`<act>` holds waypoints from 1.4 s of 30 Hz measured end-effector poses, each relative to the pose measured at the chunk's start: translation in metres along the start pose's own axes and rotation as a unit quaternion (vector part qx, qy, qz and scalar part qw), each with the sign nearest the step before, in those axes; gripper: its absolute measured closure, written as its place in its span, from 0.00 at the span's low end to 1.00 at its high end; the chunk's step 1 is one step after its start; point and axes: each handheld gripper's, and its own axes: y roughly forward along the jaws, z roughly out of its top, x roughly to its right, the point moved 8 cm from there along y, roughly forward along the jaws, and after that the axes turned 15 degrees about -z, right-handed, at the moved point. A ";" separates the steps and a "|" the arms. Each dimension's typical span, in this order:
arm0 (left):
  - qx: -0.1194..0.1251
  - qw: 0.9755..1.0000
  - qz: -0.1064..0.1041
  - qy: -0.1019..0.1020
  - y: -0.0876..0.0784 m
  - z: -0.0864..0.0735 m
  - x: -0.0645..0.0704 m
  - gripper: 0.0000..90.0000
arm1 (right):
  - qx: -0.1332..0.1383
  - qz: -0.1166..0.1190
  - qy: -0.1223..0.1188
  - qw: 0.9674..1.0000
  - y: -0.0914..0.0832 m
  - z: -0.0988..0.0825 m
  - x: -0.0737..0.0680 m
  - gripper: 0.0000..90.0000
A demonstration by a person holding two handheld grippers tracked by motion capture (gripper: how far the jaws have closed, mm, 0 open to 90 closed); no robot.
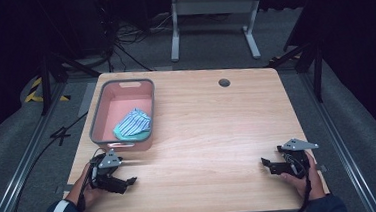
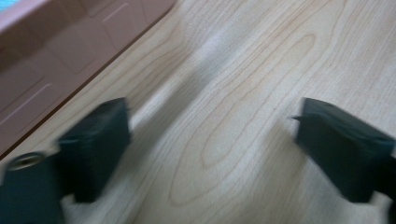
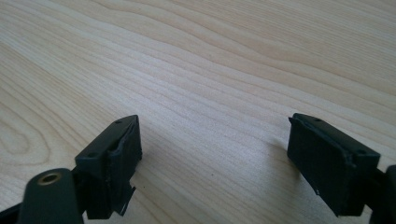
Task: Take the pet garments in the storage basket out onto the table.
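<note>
A pink bin (image 1: 121, 96) with a grey rim stands at the table's left side, and a folded blue-striped cloth (image 1: 133, 124) lies inside it near its front wall. My left gripper (image 1: 129, 182) rests low over the wood just in front of the bin, open with nothing between its jaws. The left gripper view has bare wood between the black jaws and the bin's pink wall (image 2: 60, 51) at the upper left. My right gripper (image 1: 266, 164) sits near the front right of the table, open and empty, with only wood grain between its fingers (image 3: 112, 158).
The wooden table (image 1: 212, 129) has a round cable hole (image 1: 224, 82) near its back edge. A white desk frame (image 1: 213, 14) and cables stand on the dark floor behind. Metal rails run along both sides of the table.
</note>
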 end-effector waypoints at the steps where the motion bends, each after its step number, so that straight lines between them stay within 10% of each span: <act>1: -0.002 1.000 0.007 -0.005 -0.001 -0.001 -0.001 0.19 | 0.000 0.000 0.000 1.000 0.000 0.000 0.000 0.20; 11: -0.017 1.000 -0.013 0.014 -0.014 0.000 0.009 0.20 | 0.000 0.001 0.000 1.000 0.000 0.000 0.000 0.20; 42: 0.044 0.997 0.055 0.044 -0.087 0.054 -0.002 0.27 | 0.000 0.001 0.000 1.000 0.000 0.000 0.000 0.20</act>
